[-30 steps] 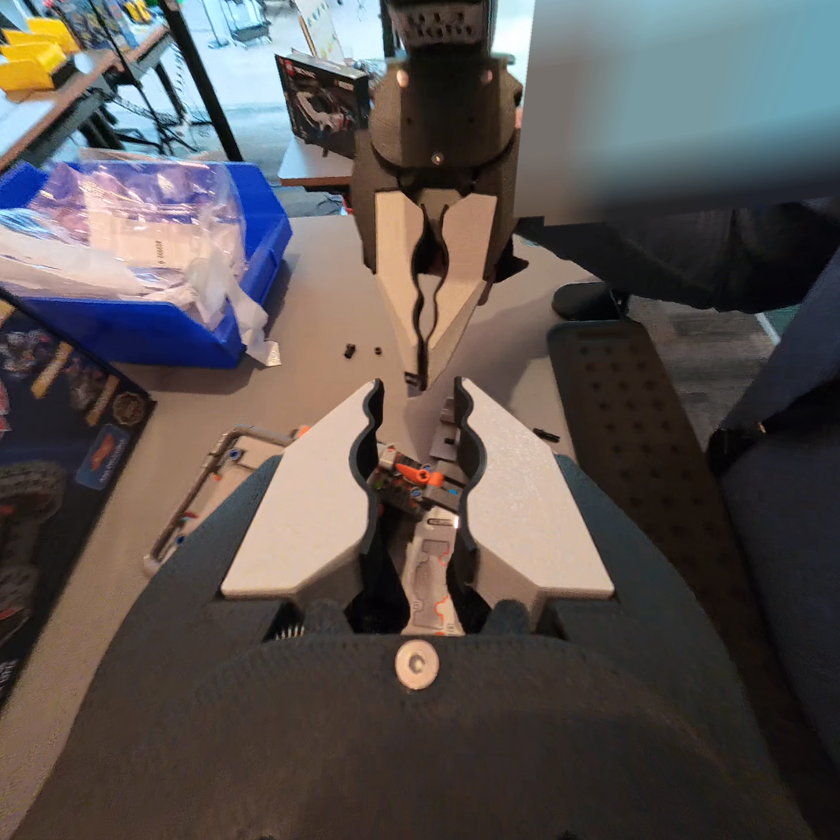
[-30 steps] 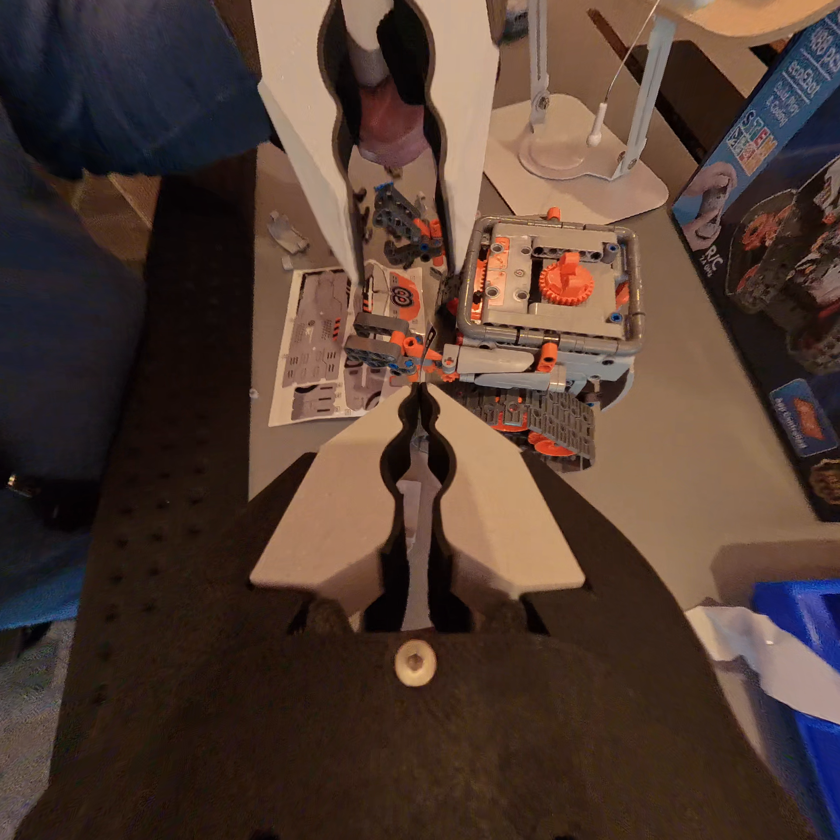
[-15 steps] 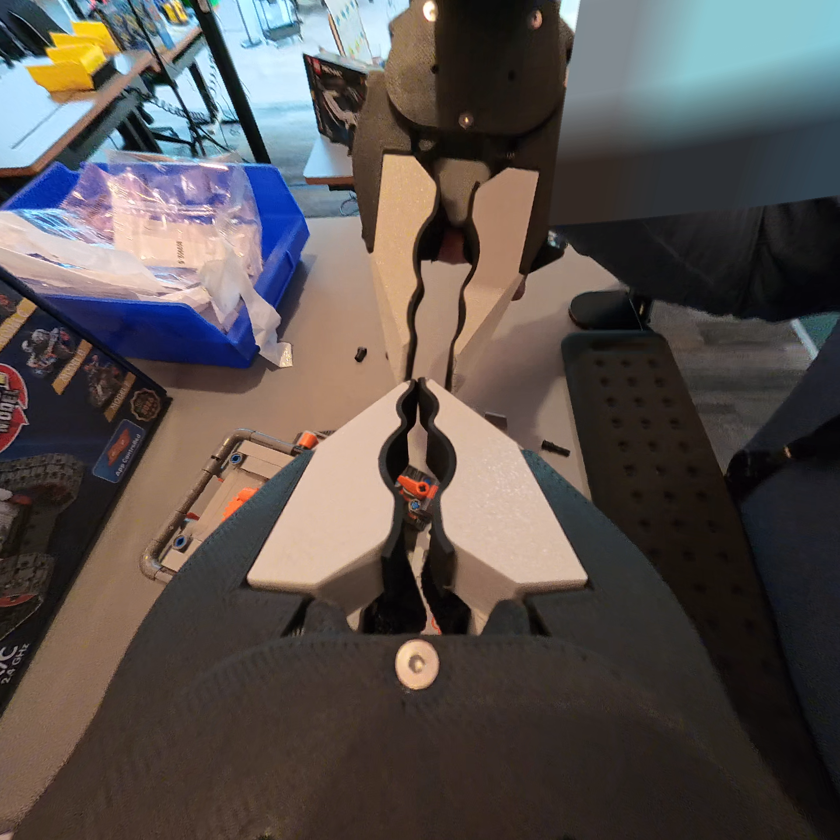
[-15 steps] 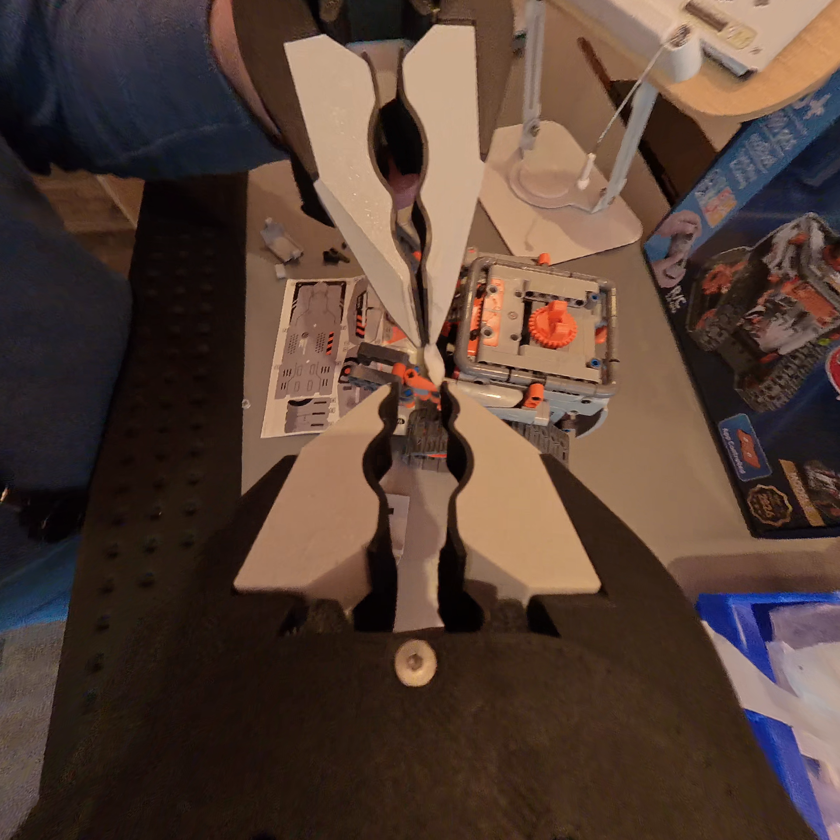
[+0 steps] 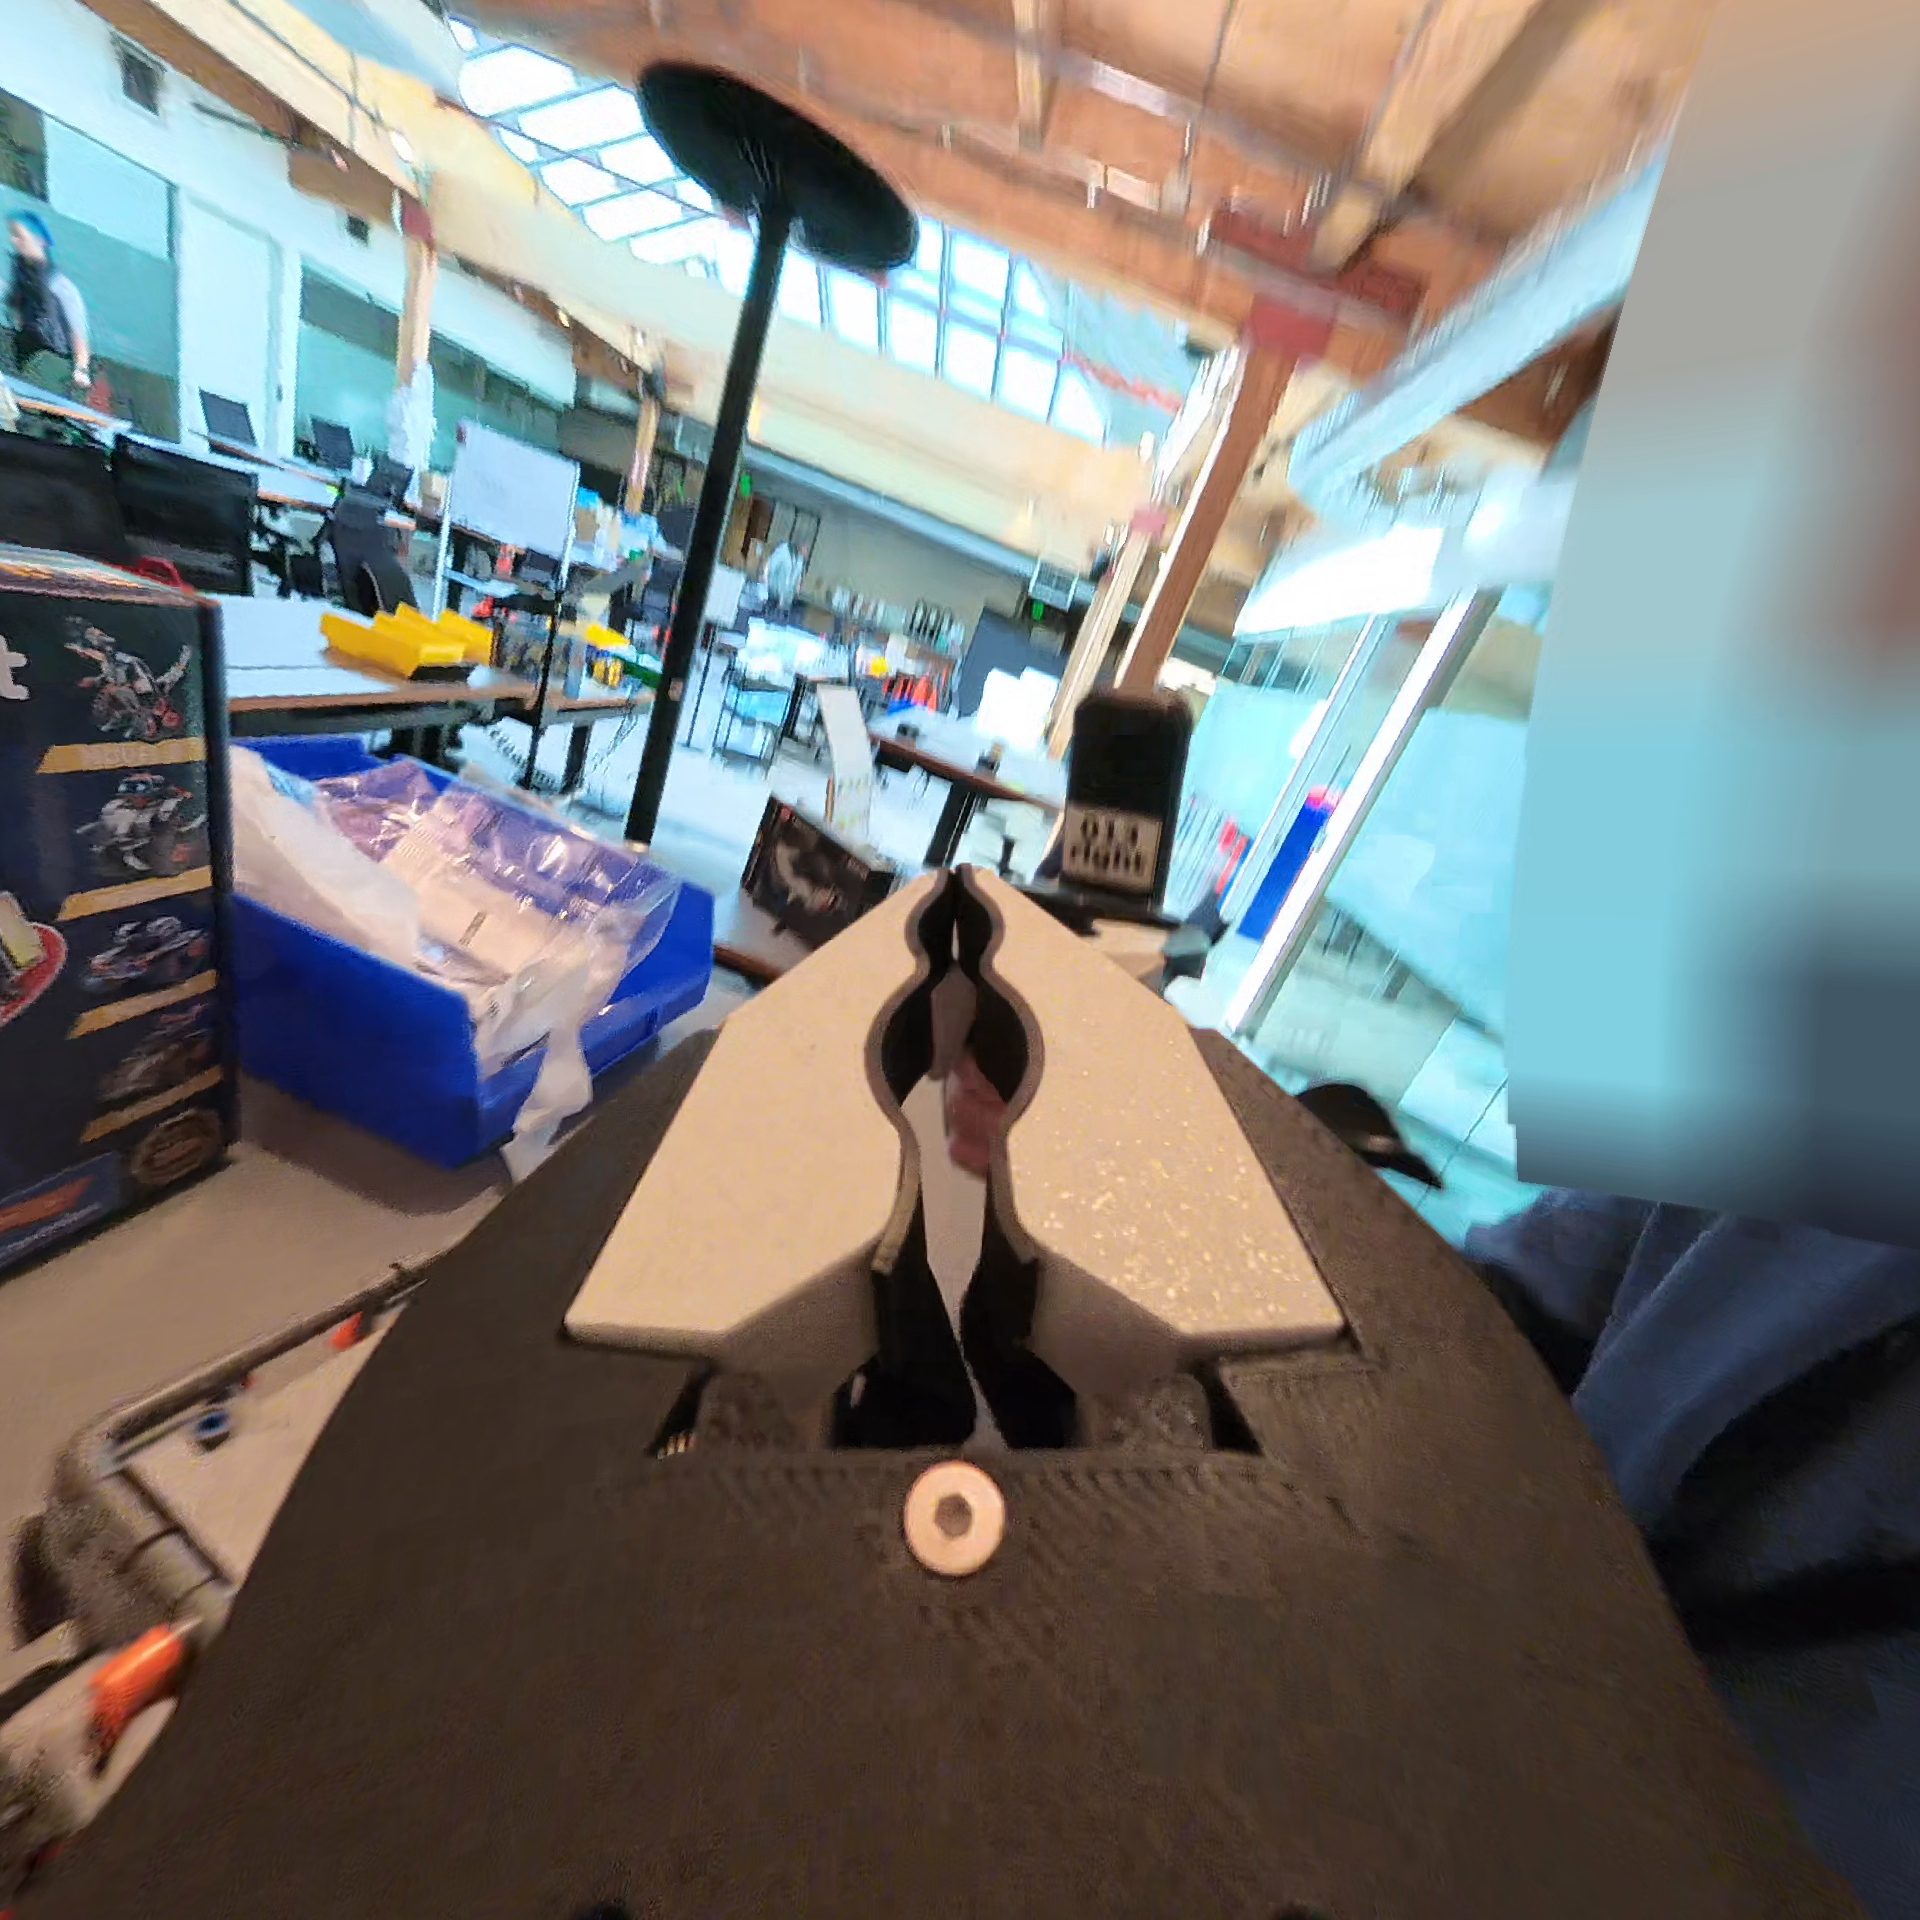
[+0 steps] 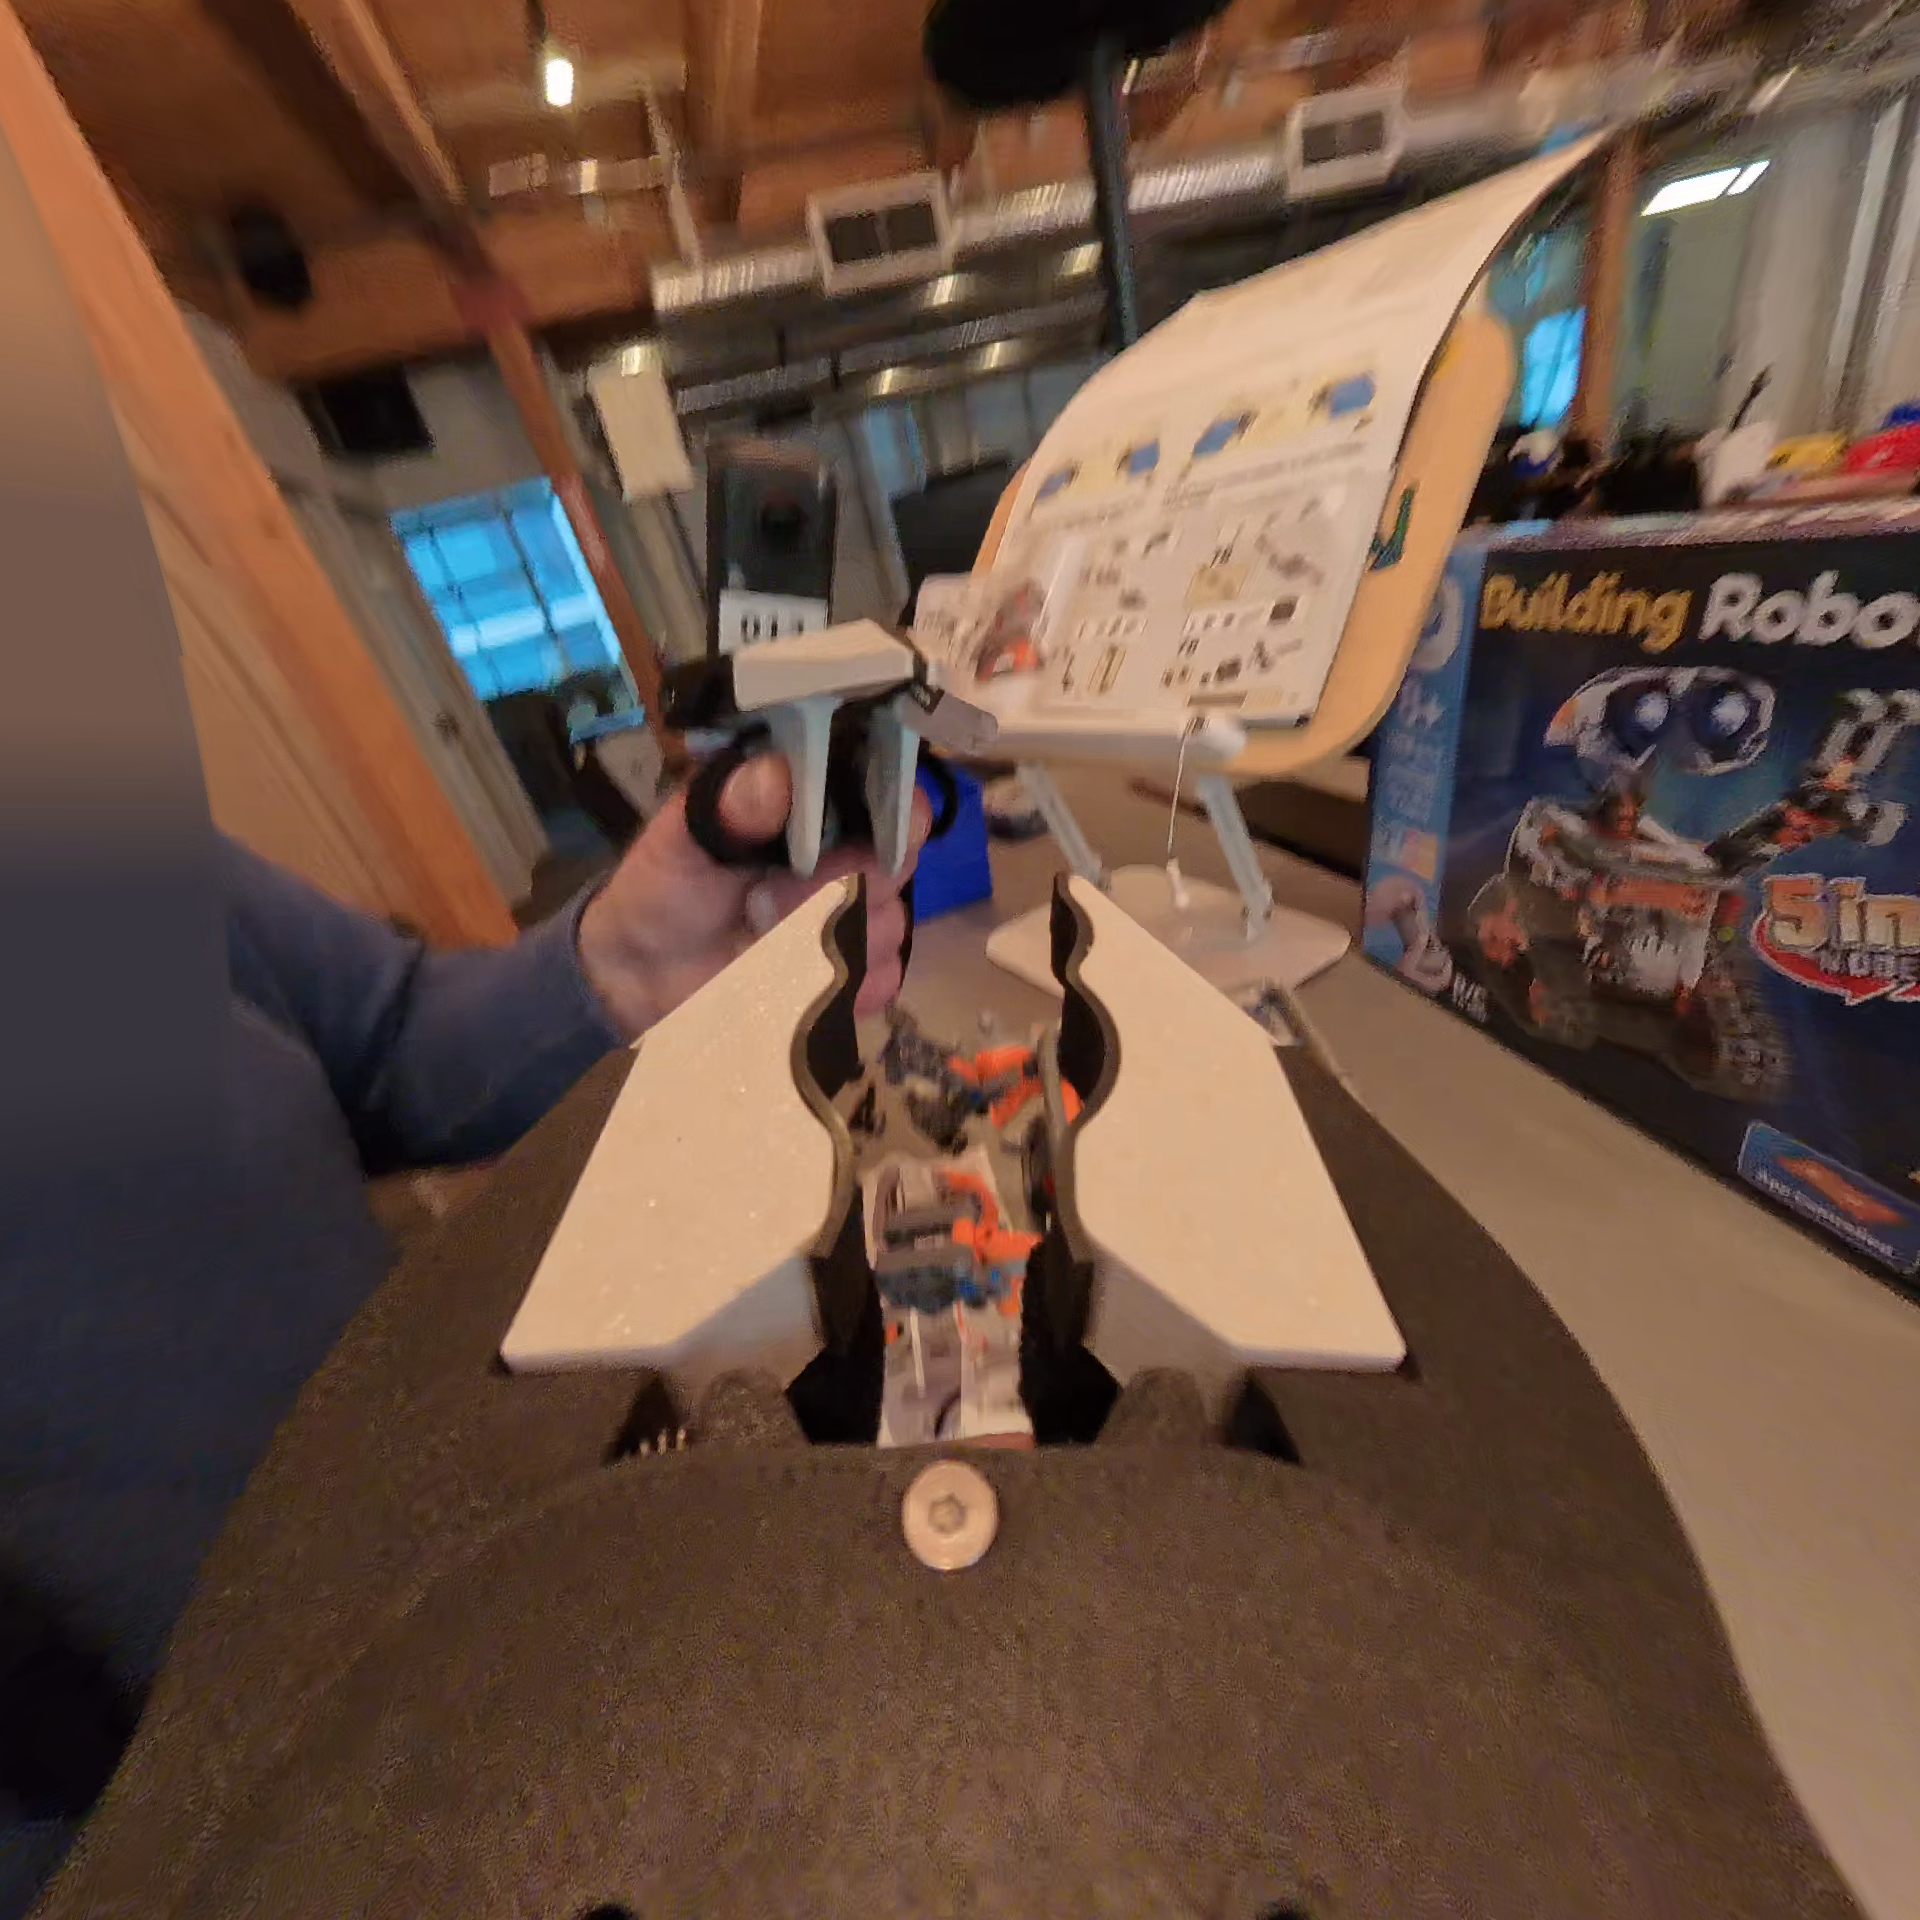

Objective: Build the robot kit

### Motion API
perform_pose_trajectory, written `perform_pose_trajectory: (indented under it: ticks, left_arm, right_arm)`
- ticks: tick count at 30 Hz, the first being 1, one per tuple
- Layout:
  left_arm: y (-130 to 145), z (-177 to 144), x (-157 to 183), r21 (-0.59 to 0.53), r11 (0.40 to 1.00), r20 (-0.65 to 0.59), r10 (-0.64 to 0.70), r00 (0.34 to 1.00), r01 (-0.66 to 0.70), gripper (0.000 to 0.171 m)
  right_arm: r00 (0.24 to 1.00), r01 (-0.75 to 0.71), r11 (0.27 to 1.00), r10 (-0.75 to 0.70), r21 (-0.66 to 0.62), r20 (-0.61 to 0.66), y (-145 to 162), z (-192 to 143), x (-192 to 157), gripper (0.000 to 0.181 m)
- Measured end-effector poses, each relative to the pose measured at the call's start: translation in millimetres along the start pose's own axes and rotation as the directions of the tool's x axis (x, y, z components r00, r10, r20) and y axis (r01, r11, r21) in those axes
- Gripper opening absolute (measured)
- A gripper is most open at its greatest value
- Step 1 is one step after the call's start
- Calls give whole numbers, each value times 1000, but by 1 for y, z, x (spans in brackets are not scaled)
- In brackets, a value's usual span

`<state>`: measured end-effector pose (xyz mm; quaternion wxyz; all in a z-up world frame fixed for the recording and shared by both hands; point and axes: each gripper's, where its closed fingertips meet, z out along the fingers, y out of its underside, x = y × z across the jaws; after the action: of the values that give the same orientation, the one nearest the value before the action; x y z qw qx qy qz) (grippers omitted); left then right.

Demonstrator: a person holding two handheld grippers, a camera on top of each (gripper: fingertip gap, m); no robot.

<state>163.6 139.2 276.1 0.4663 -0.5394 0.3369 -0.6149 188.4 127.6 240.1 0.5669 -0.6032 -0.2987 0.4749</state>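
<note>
My left gripper (image 5: 954,878) is clenched, tips meeting, nothing visibly pinched; it's raised and aimed out over the room. Just left of it and lower sits a blue bin (image 5: 436,1049) stuffed with clear plastic bags (image 5: 488,894). Farther left stands a dark toy box (image 5: 104,894) with printed robot pictures and lettering. At the low left edge, blurred, is a corner of the grey-and-orange brick model (image 5: 125,1475). Beyond the tips there's a black pole with a round top (image 5: 727,416) and a small black block bearing a code label (image 5: 1117,800). To the right, a dark blue sleeve (image 5: 1714,1351).

My right gripper (image 6: 956,894) is released, jaws well apart, nothing between the pads. Through the gap, below the tips, lie orange and grey bricks (image 6: 966,1101) on the grey table (image 6: 1558,1195); blurry, can't tell single pieces. Ahead-left, a hand (image 6: 707,883) grips the left gripper's handle (image 6: 831,727). Ahead-right, a curved wooden stand with an instruction sheet (image 6: 1247,520), printed diagrams, too blurred to make out. Far right, the blue robot-kit box (image 6: 1683,831) with big lettering on its front.

Only the left view shows the bin and bags; only the right view shows the stand, the hand and the loose bricks.
</note>
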Motion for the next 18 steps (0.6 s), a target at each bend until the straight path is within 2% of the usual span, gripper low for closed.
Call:
perform_pose_trajectory:
  ticks: [4, 7, 10, 12, 15, 18]
  left_arm:
    - [-15, 1, 7, 179, 977, -58, -106, 993, 115, 0]
    - [-15, 5, 10, 225, 961, -81, -148, 986, 163, 0]
    - [-16, 7, 14, 258, 949, -105, -160, 982, 182, 0]
    - [-16, 8, 15, 279, 938, -120, -181, 976, 208, 0]
    - [-13, 10, 15, 281, 932, -131, -201, 971, 230, 0]
    - [-13, 10, 16, 292, 928, -137, -197, 971, 230, 0]
  right_arm:
    - [993, -122, 956, 119, 266, 28, -23, 5, -6, 22]
    - [989, -151, 928, 141, 342, 54, -29, 11, -11, 17]
    - [982, -186, 899, 177, 396, 58, -36, 12, -9, 14]
    - [983, -184, 908, 181, 376, 43, -32, 18, -7, 17]
    - [978, -208, 889, 182, 408, 101, -37, 20, -15, 16]
    - [979, -203, 887, 179, 414, 95, -38, 23, -16, 9]
